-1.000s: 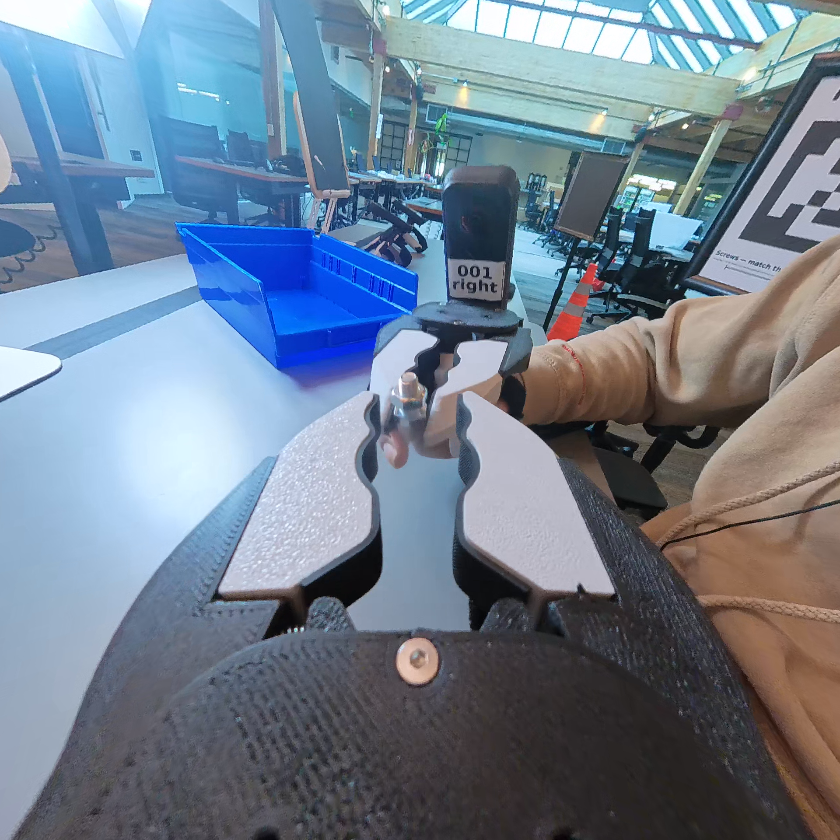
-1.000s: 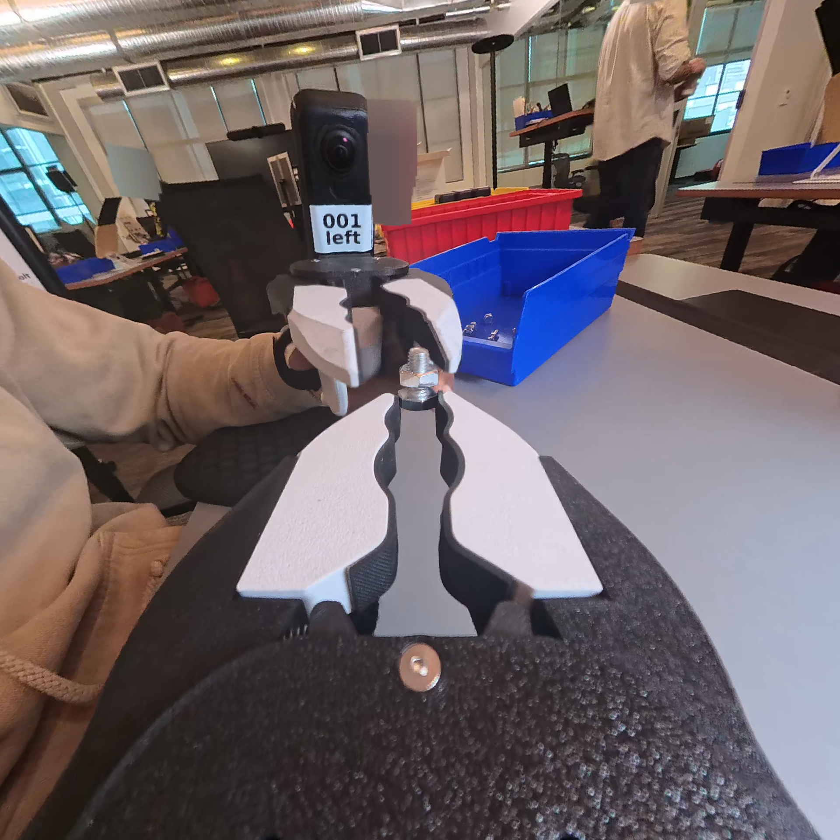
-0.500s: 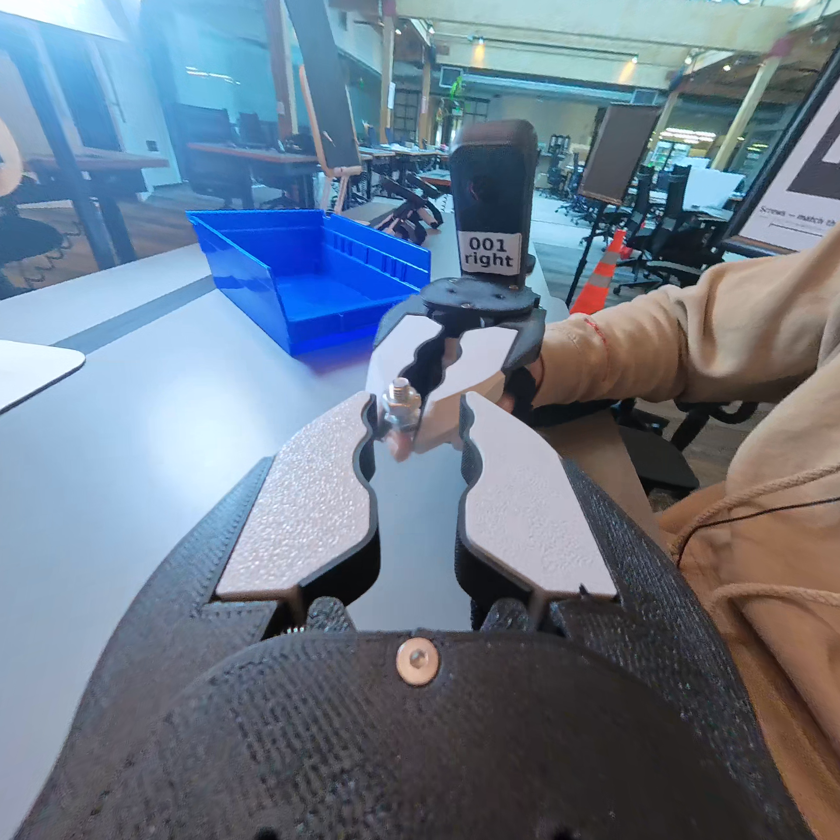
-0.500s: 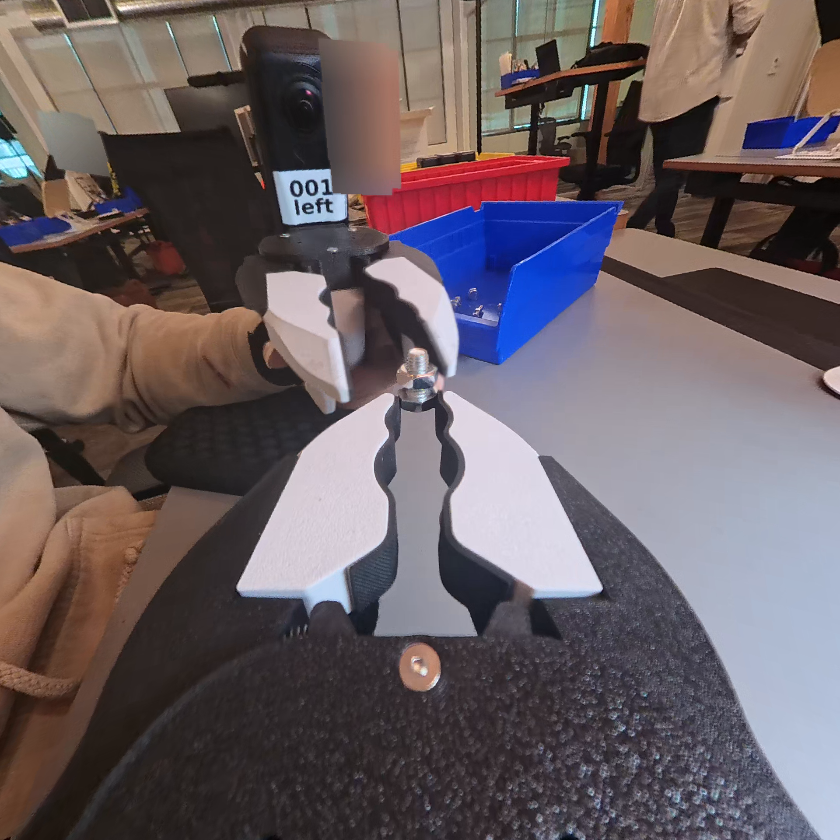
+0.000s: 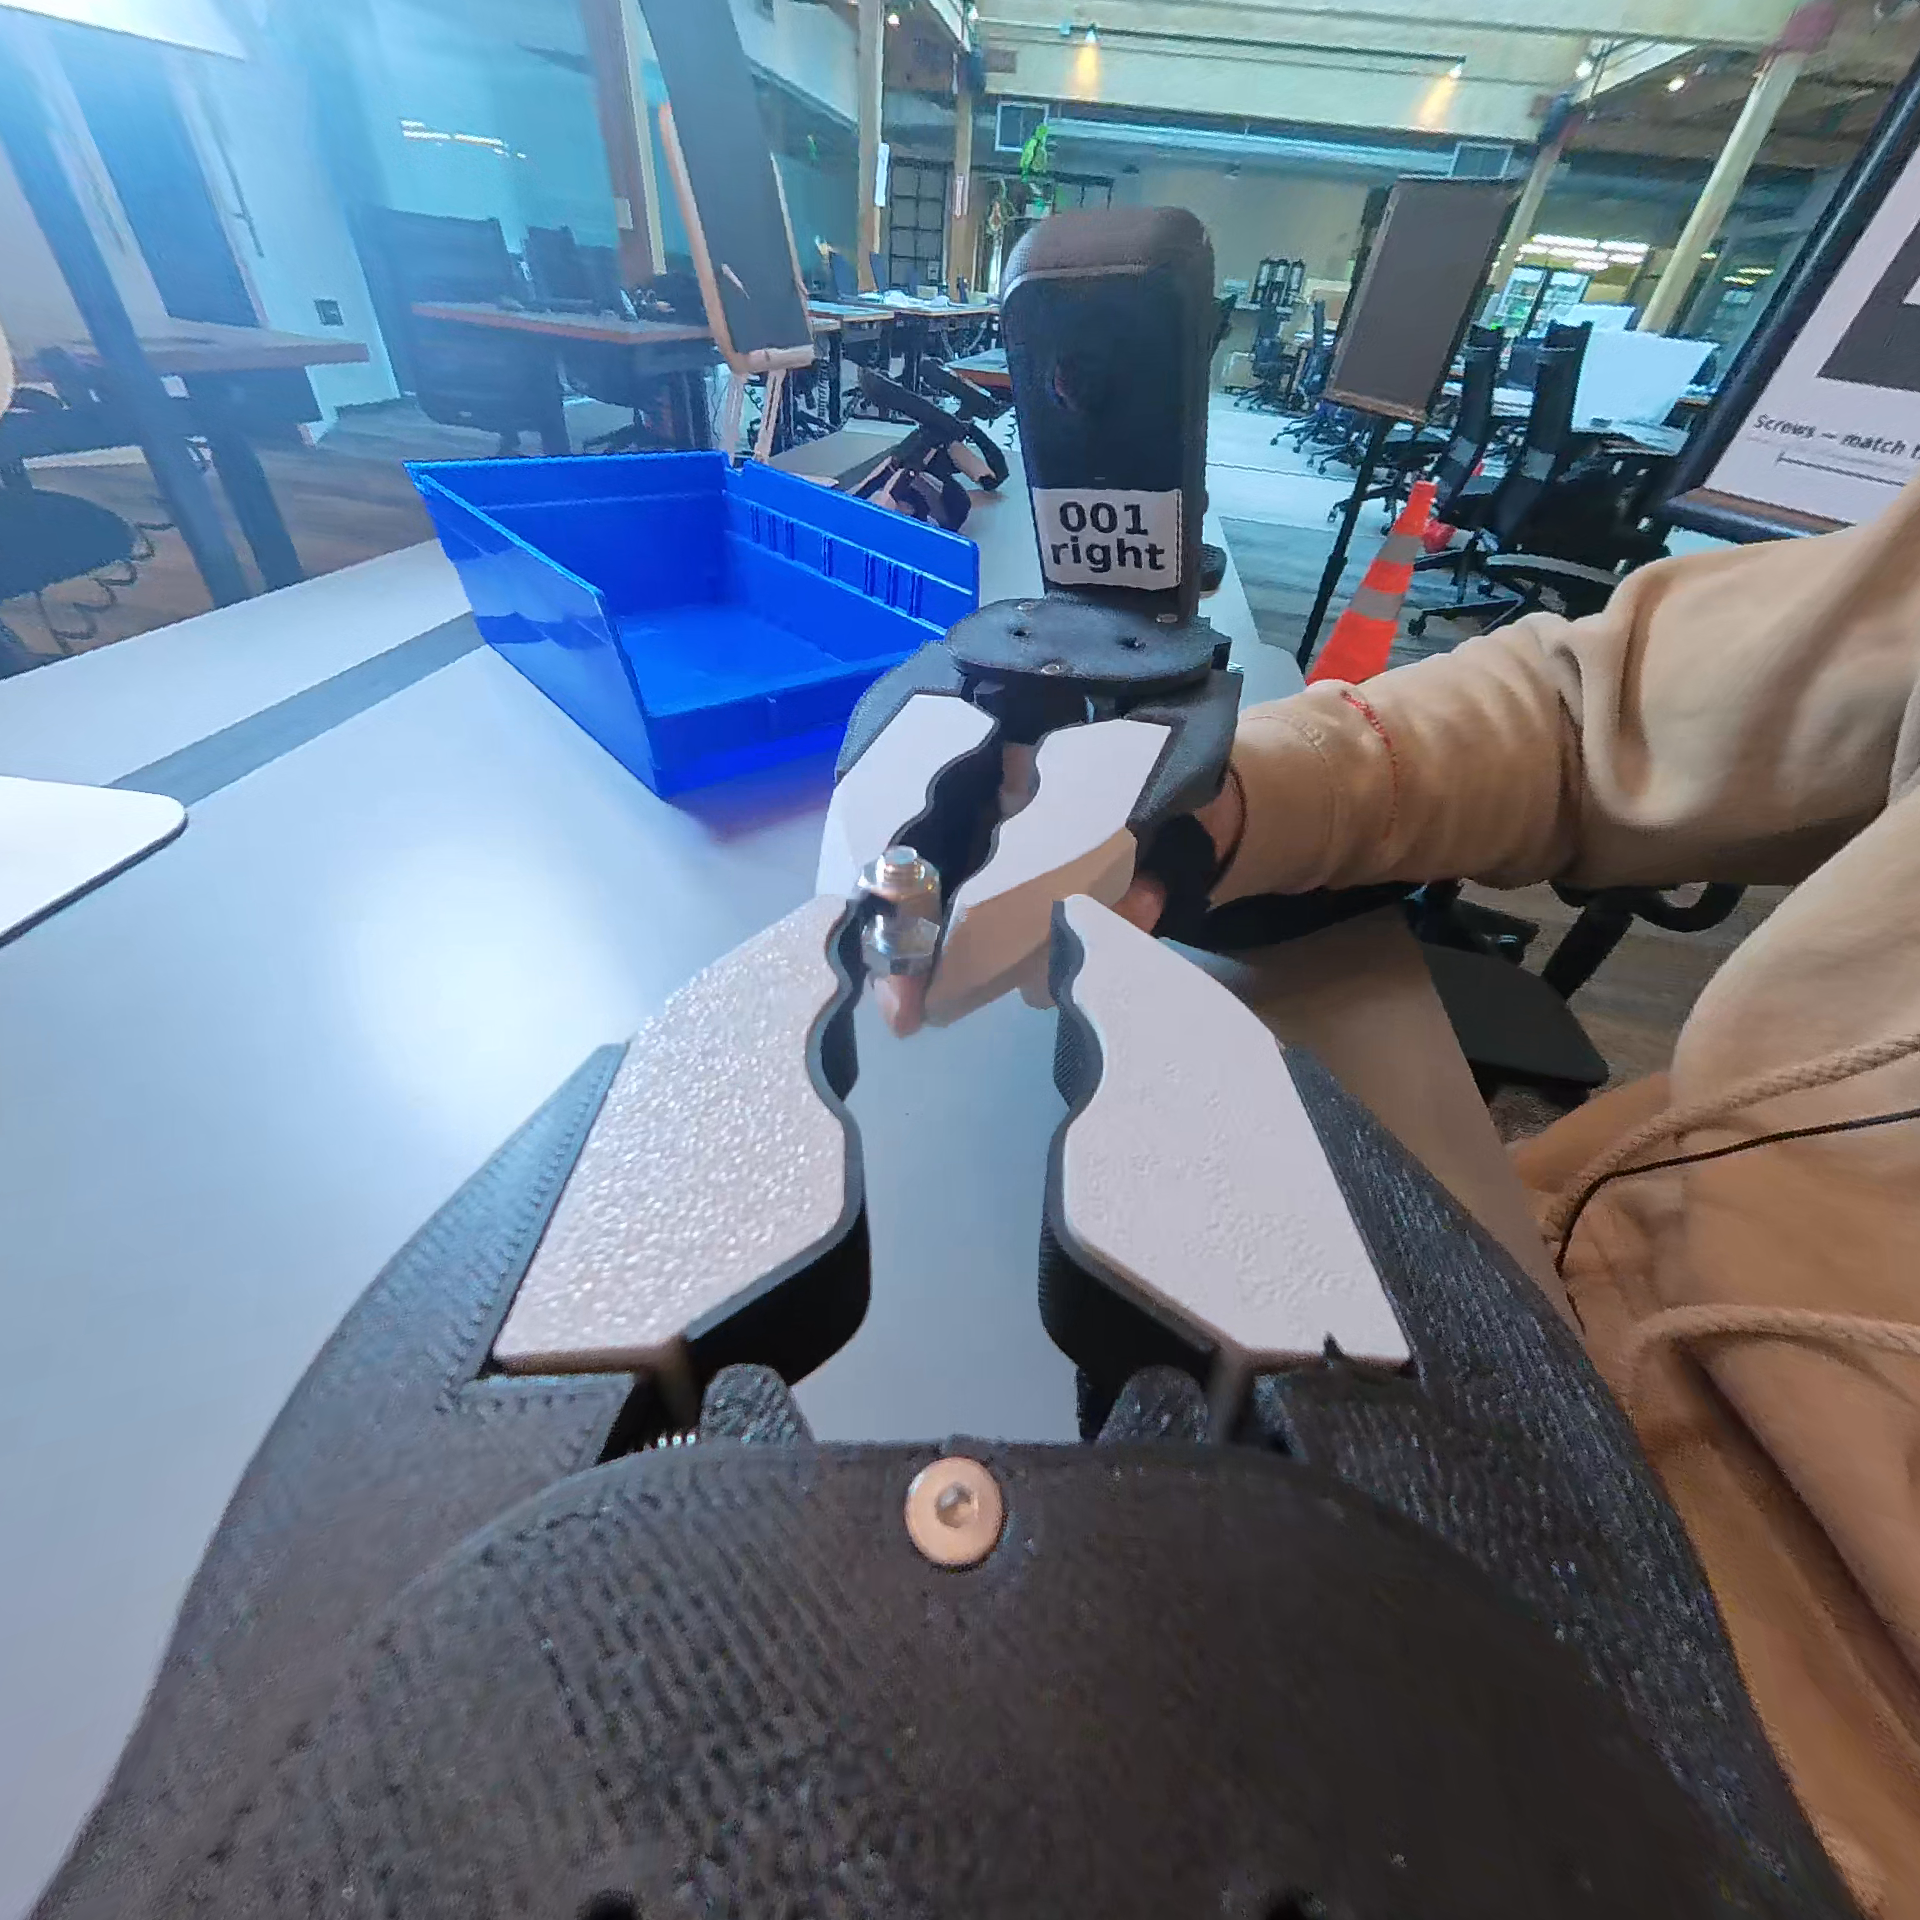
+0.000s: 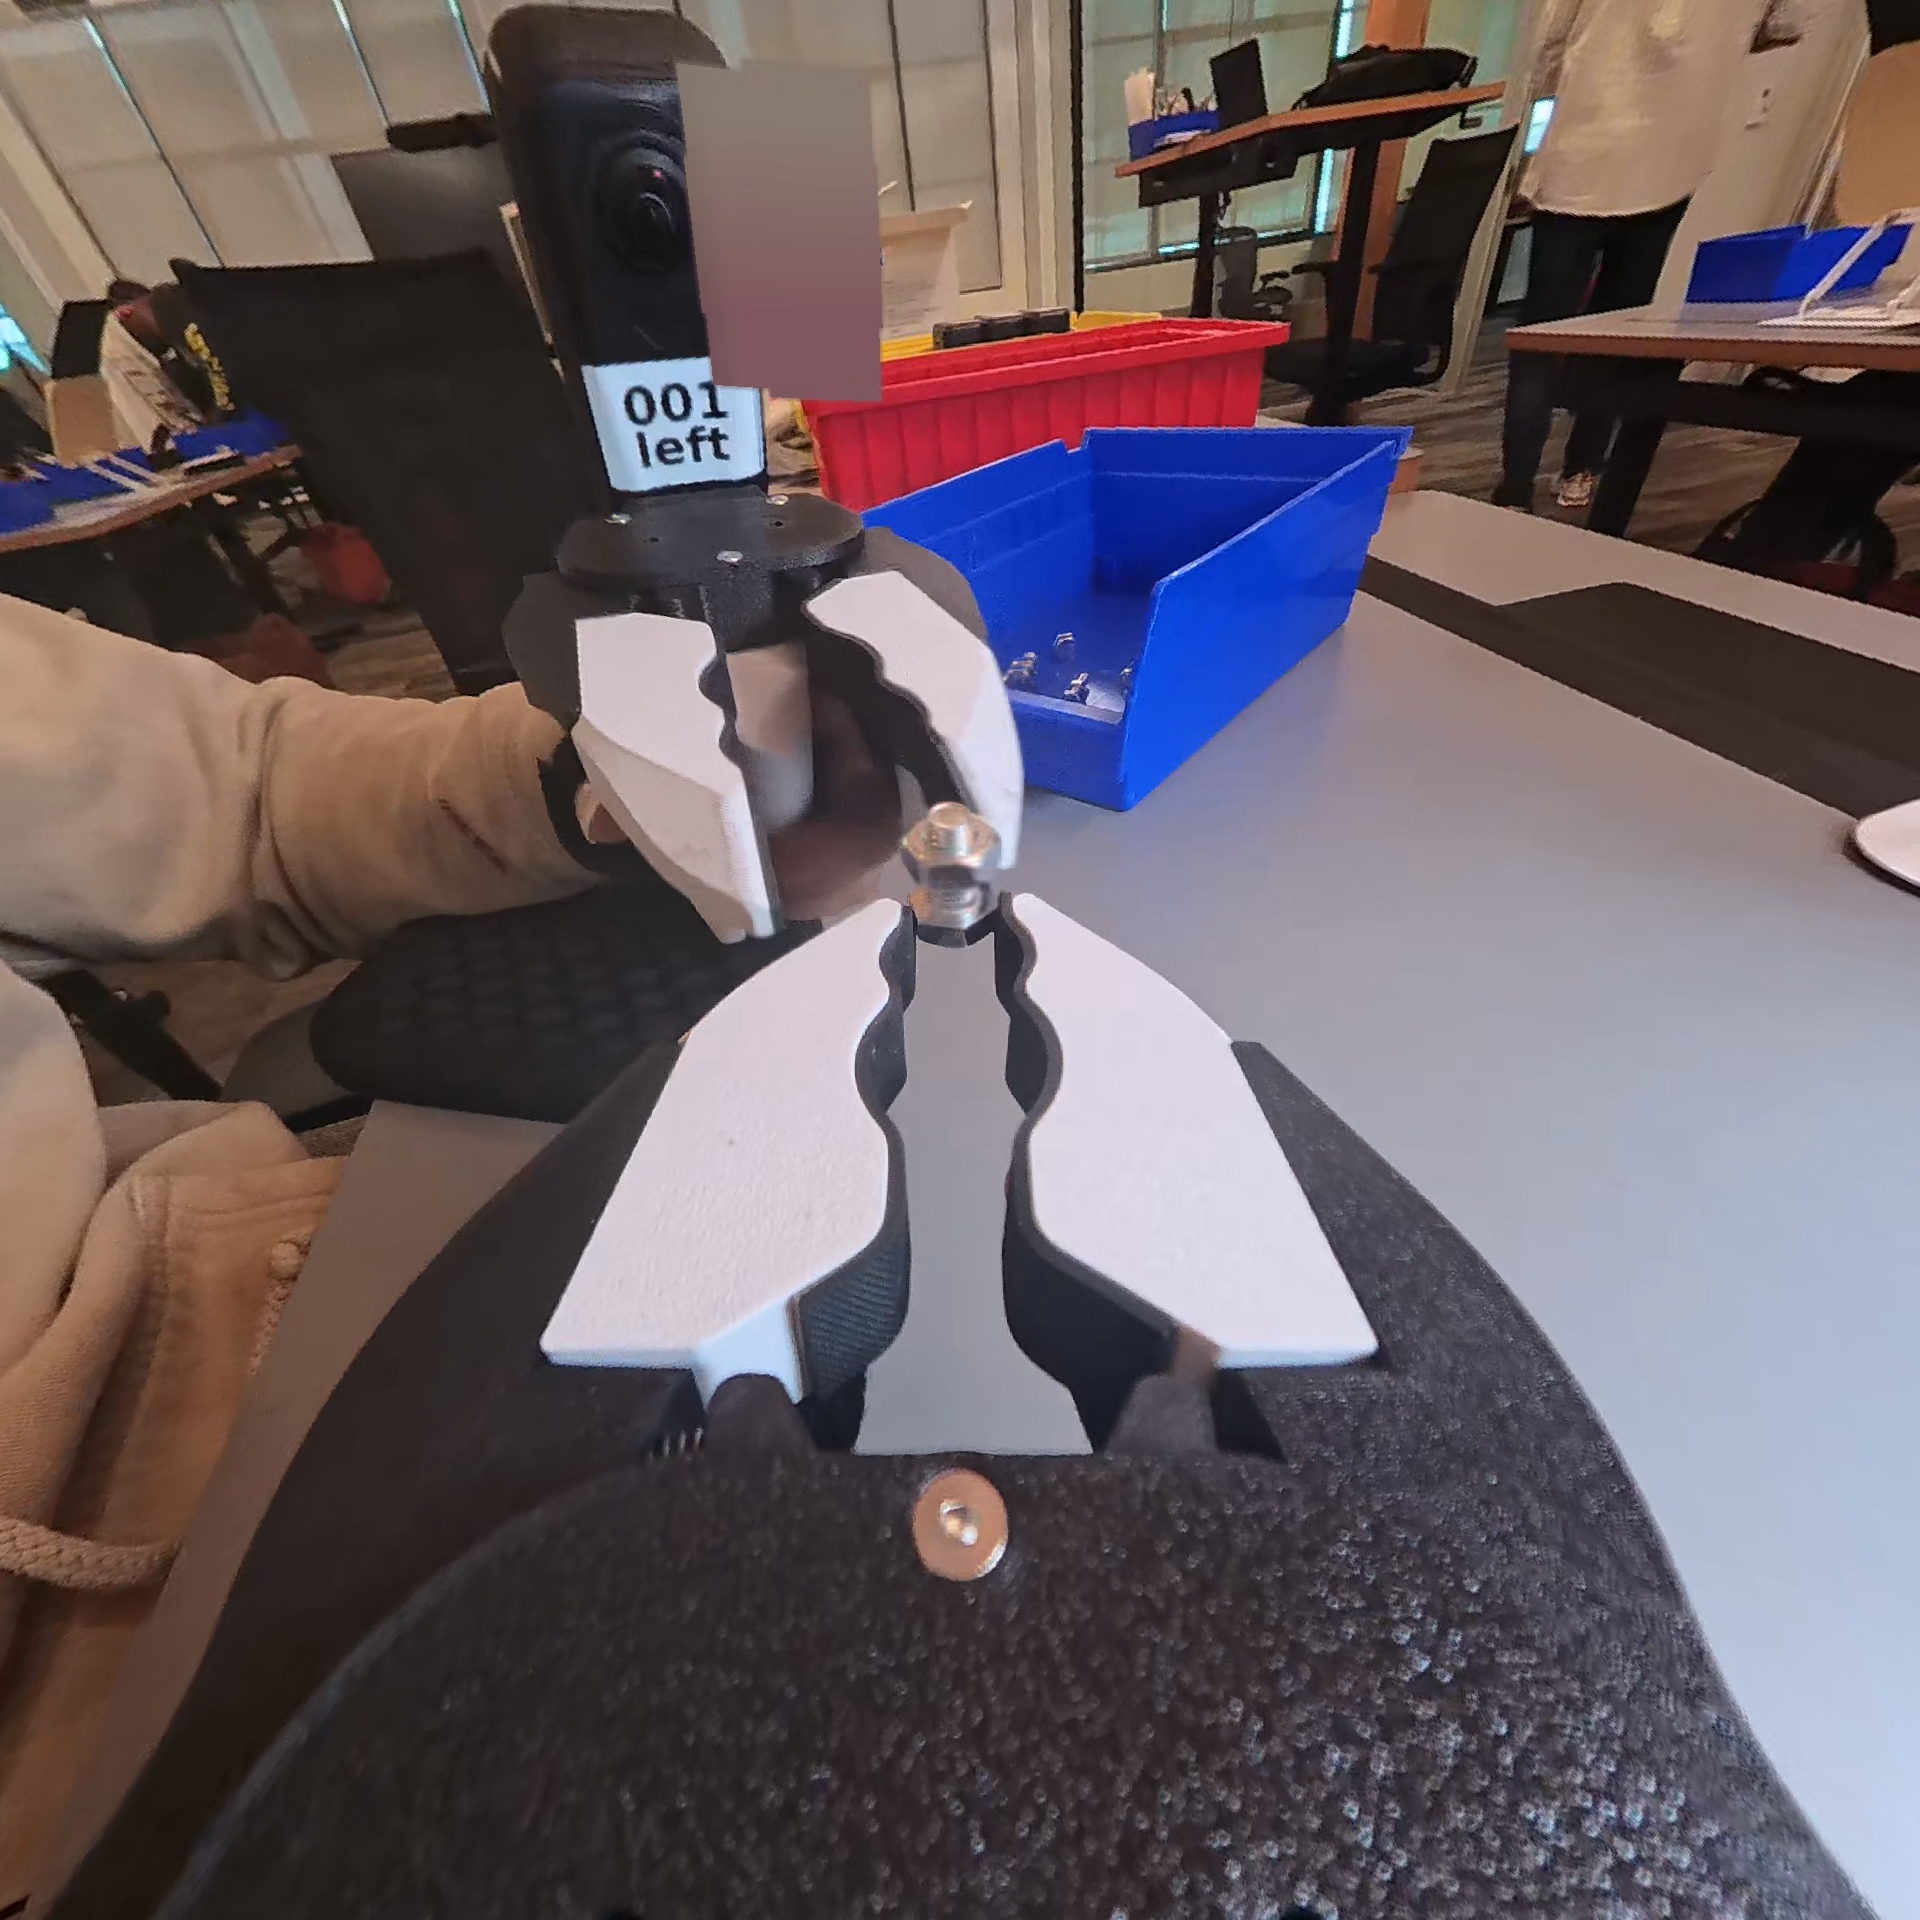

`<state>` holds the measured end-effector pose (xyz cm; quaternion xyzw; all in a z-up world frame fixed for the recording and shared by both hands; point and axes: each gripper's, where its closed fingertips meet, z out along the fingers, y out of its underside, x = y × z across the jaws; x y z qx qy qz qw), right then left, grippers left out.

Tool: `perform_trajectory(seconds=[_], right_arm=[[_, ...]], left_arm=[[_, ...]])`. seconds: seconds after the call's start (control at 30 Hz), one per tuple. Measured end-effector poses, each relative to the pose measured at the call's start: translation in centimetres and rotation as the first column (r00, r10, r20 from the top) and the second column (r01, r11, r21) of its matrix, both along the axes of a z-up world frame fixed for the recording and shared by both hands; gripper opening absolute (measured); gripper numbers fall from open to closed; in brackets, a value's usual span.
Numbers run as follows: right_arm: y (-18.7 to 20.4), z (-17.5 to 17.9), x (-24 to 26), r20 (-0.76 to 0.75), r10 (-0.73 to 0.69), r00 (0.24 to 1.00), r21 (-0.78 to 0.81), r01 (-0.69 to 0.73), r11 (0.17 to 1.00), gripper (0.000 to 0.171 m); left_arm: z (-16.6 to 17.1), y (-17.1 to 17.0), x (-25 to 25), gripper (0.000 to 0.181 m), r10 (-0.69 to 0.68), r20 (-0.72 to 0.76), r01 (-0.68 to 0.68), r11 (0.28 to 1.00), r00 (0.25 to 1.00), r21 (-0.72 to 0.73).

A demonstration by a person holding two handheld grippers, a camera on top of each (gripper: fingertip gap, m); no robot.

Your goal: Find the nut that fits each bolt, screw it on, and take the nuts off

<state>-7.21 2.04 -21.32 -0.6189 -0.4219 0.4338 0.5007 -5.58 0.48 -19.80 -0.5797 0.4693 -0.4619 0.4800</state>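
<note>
My right gripper [image 6: 951,920] is shut on the lower end of a small silver bolt [image 6: 948,902] and holds it upright above the grey table [image 6: 1455,935]. A silver nut [image 6: 951,847] sits on the bolt's thread near the top. My left gripper [image 5: 951,925] faces the right one and is open. The nut [image 5: 900,878] lies right against the inner edge of its left fingertip, and the right fingertip is clear of it. The left gripper also shows in the right wrist view [image 6: 873,862], and the right gripper in the left wrist view [image 5: 904,956].
A blue bin [image 6: 1247,623] behind the left gripper holds several small bolts and nuts [image 6: 1060,665], with a red bin [image 6: 1039,384] behind it. Another blue bin [image 5: 540,582] shows nothing inside. A white flat thing [image 5: 73,842] lies at the table edge. A person stands at far desks.
The two grippers have drawn a little closer and both views have tilted. The left gripper stays open beside the nut and the right stays shut on the bolt.
</note>
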Motion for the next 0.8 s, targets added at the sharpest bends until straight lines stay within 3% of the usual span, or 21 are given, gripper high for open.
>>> perform_trajectory(seconds=[0.07, 0.13, 0.33, 0.47, 0.5, 0.53, 0.8], right_arm=[[0.8, 0.2, 0.6, -0.012, -0.04, 0.999, -0.011, 0.04, 0.999, 0.015], [1.3, 0.3, 1.1, -0.017, -0.055, 0.998, -0.022, 0.055, 0.998, 0.015], [-0.1, -0.4, -0.1, 0.025, 0.01, 1.0, -0.012, -0.01, 1.0, 0.015], [0.6, -0.6, 0.3, 0.033, -0.024, 0.999, -0.027, 0.025, 0.999, 0.015], [1.1, -0.6, 0.6, 0.032, -0.05, 0.998, -0.03, 0.051, 0.998, 0.014], [1.4, -0.6, 0.9, 0.031, -0.062, 0.998, -0.035, 0.063, 0.997, 0.014], [0.2, -1.1, -0.1, 0.058, 0.0, 0.998, -0.041, 0.003, 0.999, 0.015]], left_arm=[[0.8, -0.5, -0.6, 0.011, -0.052, 0.039, 0.053, 0.998, 0.998, -0.016], [1.4, -0.3, -0.9, 0.013, -0.041, 0.078, 0.044, 0.999, 0.996, -0.03], [0.0, 0.7, -0.1, 0.042, 0.034, 0.011, -0.034, 0.999, 0.999, 0.011], [-0.2, 0.0, -0.1, 0.035, -0.01, -0.011, 0.01, 1.0, 1.0, 0.011], [0.3, -0.4, -0.4, 0.015, -0.052, 0.016, 0.052, 0.999, 0.998, 0.007], [0.9, -0.5, -0.6, 0.014, -0.058, 0.055, 0.058, 0.998, 0.997, -0.009], [-0.6, 1.0, -0.1, 0.041, 0.04, -0.01, -0.04, 0.999, 0.999, 0.018]])
